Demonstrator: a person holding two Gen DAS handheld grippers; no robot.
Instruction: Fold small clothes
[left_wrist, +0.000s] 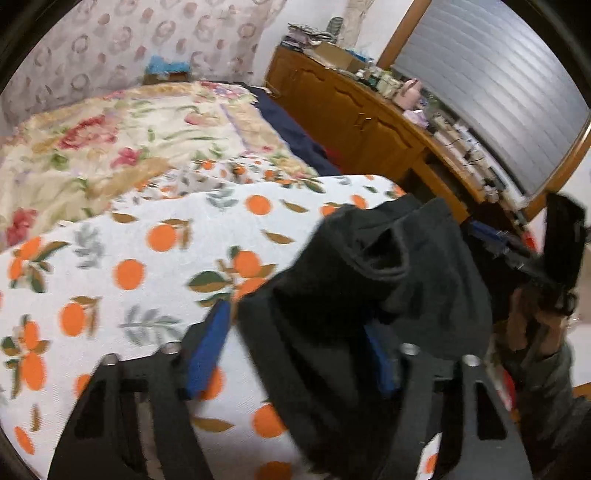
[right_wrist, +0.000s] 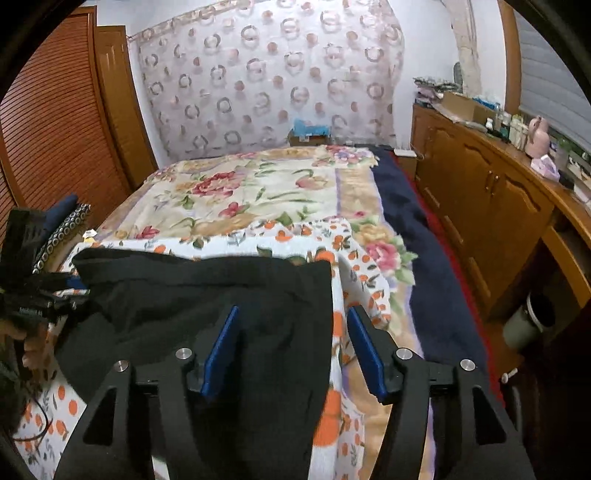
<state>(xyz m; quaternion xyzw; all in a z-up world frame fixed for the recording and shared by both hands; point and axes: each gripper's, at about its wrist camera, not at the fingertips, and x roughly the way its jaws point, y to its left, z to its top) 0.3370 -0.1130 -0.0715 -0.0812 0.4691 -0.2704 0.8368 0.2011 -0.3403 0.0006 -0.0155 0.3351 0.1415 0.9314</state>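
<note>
A small black garment (left_wrist: 354, 295) lies bunched on the orange-print sheet (left_wrist: 147, 258) of the bed. In the left wrist view my left gripper (left_wrist: 295, 347) is open, its blue pads wide apart, with the garment between them and draped over the right pad. In the right wrist view the garment (right_wrist: 207, 295) lies flatter on the sheet (right_wrist: 351, 280). My right gripper (right_wrist: 291, 347) is open above its right part, the left pad over the cloth, the right pad over the sheet. The other gripper shows at the right edge of the left view (left_wrist: 561, 251) and the left edge of the right view (right_wrist: 26, 258).
A floral blanket (right_wrist: 258, 192) covers the far bed, with a dark blue blanket (right_wrist: 417, 251) along its right side. A wooden sideboard (right_wrist: 498, 206) with clutter stands to the right. A louvred wooden door (right_wrist: 55, 122) is at the left.
</note>
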